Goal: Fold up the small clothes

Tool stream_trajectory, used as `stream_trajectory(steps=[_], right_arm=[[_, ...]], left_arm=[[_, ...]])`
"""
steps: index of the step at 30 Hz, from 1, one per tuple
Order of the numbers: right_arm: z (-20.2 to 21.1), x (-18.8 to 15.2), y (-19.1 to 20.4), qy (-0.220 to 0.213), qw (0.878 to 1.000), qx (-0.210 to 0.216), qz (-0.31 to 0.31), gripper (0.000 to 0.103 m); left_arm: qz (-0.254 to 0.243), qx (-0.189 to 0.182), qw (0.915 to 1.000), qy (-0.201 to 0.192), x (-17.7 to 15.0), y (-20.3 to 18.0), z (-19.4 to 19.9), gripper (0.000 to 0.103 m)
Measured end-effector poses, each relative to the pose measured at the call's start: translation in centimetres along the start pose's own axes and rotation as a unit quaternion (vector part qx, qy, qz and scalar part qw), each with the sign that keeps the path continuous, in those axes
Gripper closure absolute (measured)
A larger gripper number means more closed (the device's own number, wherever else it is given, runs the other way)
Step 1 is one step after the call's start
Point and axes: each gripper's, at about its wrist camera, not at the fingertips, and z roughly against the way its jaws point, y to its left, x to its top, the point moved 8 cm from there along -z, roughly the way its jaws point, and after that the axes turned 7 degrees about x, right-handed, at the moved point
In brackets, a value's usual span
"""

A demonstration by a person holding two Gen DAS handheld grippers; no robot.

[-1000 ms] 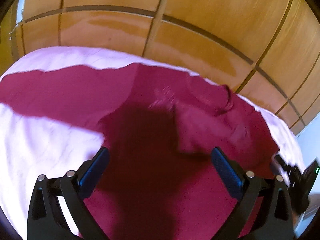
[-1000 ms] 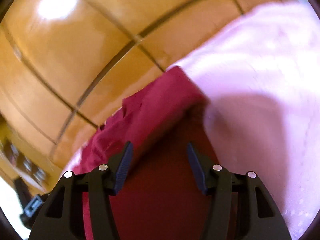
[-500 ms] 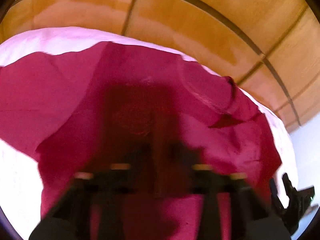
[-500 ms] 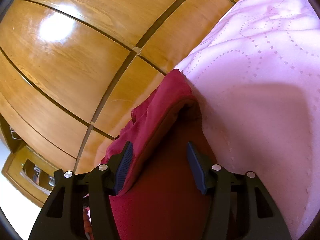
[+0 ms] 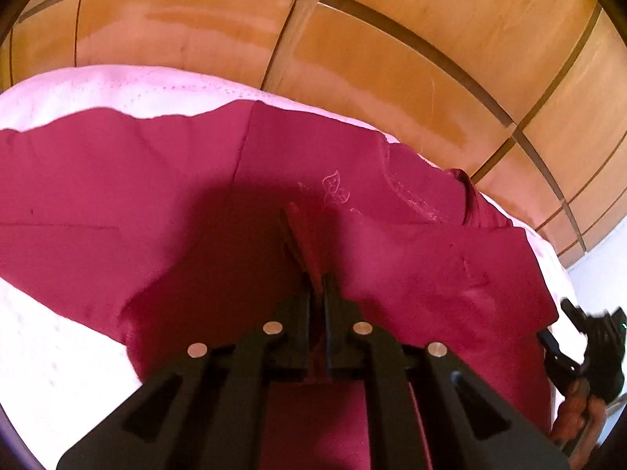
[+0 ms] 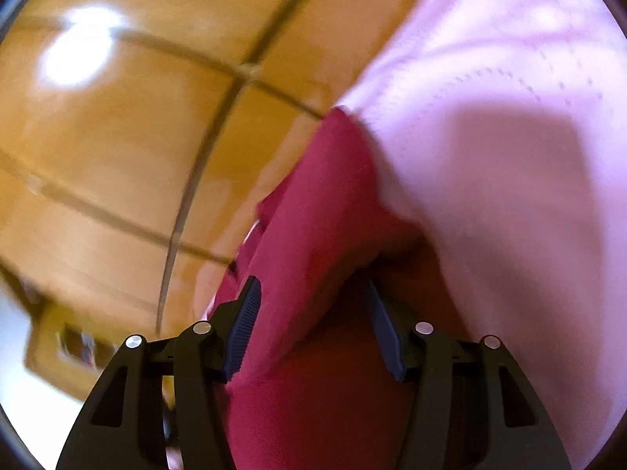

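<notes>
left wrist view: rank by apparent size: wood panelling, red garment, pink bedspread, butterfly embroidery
1. red garment and wood panelling: alike in area, and the garment is nearer the camera, so no ranking between them.
2. pink bedspread: visible parts only; much is covered.
3. butterfly embroidery: smallest.

this looks like a bedroom in a home. a bed [image 5: 70, 90] covered with a pale pink quilted bedspread [image 6: 509, 156], stitched in dotted curving lines, fills the lower part of both views. right behind it stands a glossy wooden wardrobe [image 5: 372, 47], its orange-brown panels split by darker strips, with a lamp's glare on the varnish in the right wrist view. a piece of clothing, a dark red garment [image 5: 117, 196], lies spread on the bedspread. a strip of white wall [image 5: 603, 250] shows beside the wardrobe.
</notes>
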Motion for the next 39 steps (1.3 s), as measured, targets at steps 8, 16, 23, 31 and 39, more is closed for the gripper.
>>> stream_trajectory(steps=[8, 16, 23, 31, 39], right_arm=[[2.4, 2.2, -0.3, -0.095, 0.993, -0.03, 0.059, 0.097], [1.5, 1.2, -2.9, -0.093, 0.992, -0.057, 0.06, 0.1], [3.7, -1.0, -0.7, -0.076, 0.986, -0.112, 0.098, 0.082], [0.0, -6.3, 8.0, -0.01, 0.93, -0.147, 0.337, 0.072], [-12.5, -8.5, 7.5, 0.096, 0.893, -0.195, 0.394, 0.072]], left_arm=[[-0.019, -0.016, 0.9992, -0.031, 1.3, -2.2, 0.6, 0.099], [-0.01, -0.018, 0.9997, -0.013, -0.2, -1.2, -2.1, 0.096], [-0.003, -0.025, 0.9996, -0.014, -1.0, -0.8, -0.6, 0.078], [-0.036, 0.0, 0.999, -0.027, -1.7, -1.4, 0.0, 0.055], [-0.047, 0.014, 0.9986, -0.022, -1.7, -1.6, -0.5, 0.053]])
